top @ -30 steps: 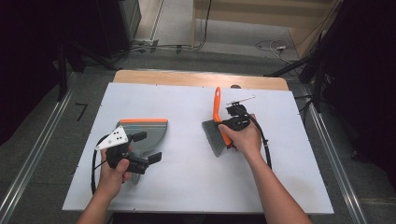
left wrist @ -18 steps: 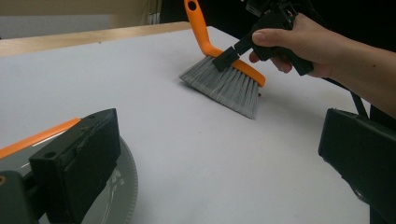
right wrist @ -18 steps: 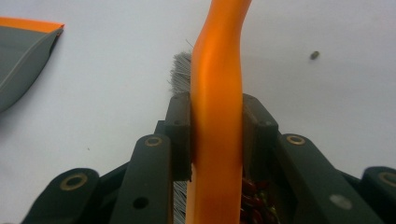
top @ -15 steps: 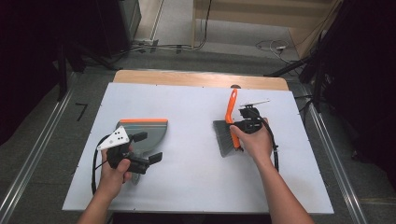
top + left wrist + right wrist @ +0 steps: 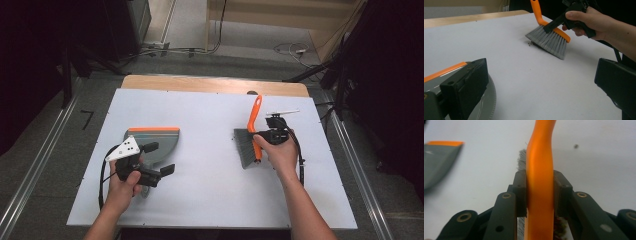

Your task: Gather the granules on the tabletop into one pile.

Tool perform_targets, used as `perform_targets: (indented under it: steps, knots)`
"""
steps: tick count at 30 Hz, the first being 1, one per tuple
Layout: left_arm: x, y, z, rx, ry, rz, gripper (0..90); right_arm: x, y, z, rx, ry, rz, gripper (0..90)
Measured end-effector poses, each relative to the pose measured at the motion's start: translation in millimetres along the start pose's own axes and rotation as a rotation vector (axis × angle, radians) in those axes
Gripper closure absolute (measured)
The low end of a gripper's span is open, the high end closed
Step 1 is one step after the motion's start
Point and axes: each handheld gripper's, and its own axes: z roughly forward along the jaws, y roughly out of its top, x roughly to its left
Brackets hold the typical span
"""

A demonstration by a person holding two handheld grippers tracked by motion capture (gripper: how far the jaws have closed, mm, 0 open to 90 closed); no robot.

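Nearest, left gripper: jaws parted, holding nothing, over dustpan toward surface's left edge. Right gripper: clenched on brush handle, right side. Farther: debris specks beside bristles. Advice: sweep low toward dustpan lip, bristles touching surface.

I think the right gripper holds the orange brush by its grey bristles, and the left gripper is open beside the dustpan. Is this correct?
Not quite. The right gripper holds the brush by its orange handle, not the bristles, as the right gripper view shows. The left gripper is open beside the dustpan.
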Motion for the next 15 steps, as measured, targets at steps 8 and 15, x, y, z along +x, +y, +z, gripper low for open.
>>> perform_targets:
  steps: [8, 15]
  knots:
    - [-0.5, 0.8, 3.3, 0.005, -0.003, 0.003, 0.0, 21.8, 15.9, -8.0, -0.030, 0.116, -0.009, 68.1]
    - [-1.4, 0.4, 4.0, 0.008, -0.009, 0.008, 0.0, 32.7, 34.3, 32.0, 0.063, 0.103, 0.057, 68.2]
